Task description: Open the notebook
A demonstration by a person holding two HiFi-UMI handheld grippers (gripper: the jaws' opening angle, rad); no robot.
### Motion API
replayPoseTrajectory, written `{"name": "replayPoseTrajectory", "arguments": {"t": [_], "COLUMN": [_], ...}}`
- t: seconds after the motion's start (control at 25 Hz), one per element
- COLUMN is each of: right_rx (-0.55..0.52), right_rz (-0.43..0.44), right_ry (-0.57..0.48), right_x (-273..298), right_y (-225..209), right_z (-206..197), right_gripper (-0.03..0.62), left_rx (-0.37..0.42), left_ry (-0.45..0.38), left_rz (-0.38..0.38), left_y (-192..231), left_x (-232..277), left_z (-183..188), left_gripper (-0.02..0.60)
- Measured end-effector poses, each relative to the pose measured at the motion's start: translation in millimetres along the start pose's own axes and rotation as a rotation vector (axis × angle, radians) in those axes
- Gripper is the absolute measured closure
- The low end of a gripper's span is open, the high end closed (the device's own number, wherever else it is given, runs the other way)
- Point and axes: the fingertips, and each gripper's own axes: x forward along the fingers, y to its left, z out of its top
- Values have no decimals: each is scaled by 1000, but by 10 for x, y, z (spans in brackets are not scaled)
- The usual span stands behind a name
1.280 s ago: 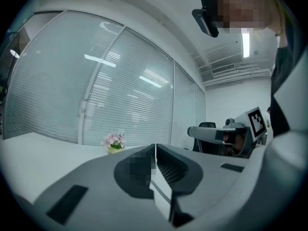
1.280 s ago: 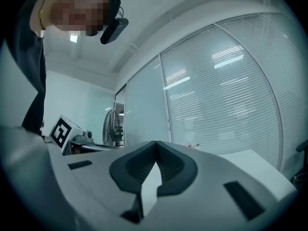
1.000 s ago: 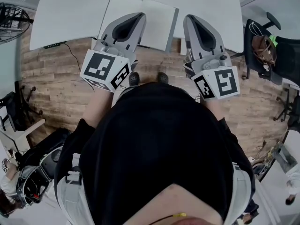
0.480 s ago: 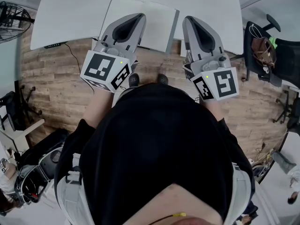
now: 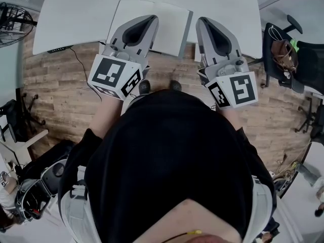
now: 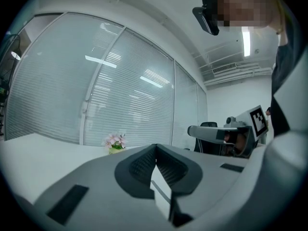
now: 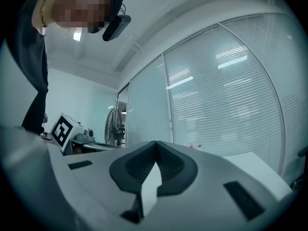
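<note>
In the head view the notebook (image 5: 169, 24) lies on the white table (image 5: 71, 14) near its front edge, showing pale pages and a grey cover edge at its right side. My left gripper (image 5: 152, 17) is held level above the notebook's middle, jaws together, nothing between them. My right gripper (image 5: 200, 20) hovers just right of the notebook's right edge, also closed and empty. The left gripper view shows the left gripper (image 6: 155, 146) with tips meeting; the right gripper view shows the same for the right gripper (image 7: 156, 143). The notebook is hidden in both gripper views.
A black office chair with a brown bag (image 5: 283, 49) stands at the right of the table. A floor fan (image 5: 11, 19) is at the far left, a cable (image 5: 77, 55) runs under the table edge. A small flower pot (image 6: 115, 142) sits on the table farther back.
</note>
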Motion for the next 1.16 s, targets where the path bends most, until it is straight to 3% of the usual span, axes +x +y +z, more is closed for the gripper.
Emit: {"name": "replayPoseTrajectory", "arguments": {"t": [1.16], "right_rx": [-21], "right_rz": [0], "right_ry": [-11], "right_x": [0], "right_y": [18], "right_z": [50], "right_gripper": [591], "left_rx": [-16], "left_ry": [-22], "left_rz": [-1], "left_y": [15], "left_x": [-25], "left_z": [62], "left_gripper": [569]}}
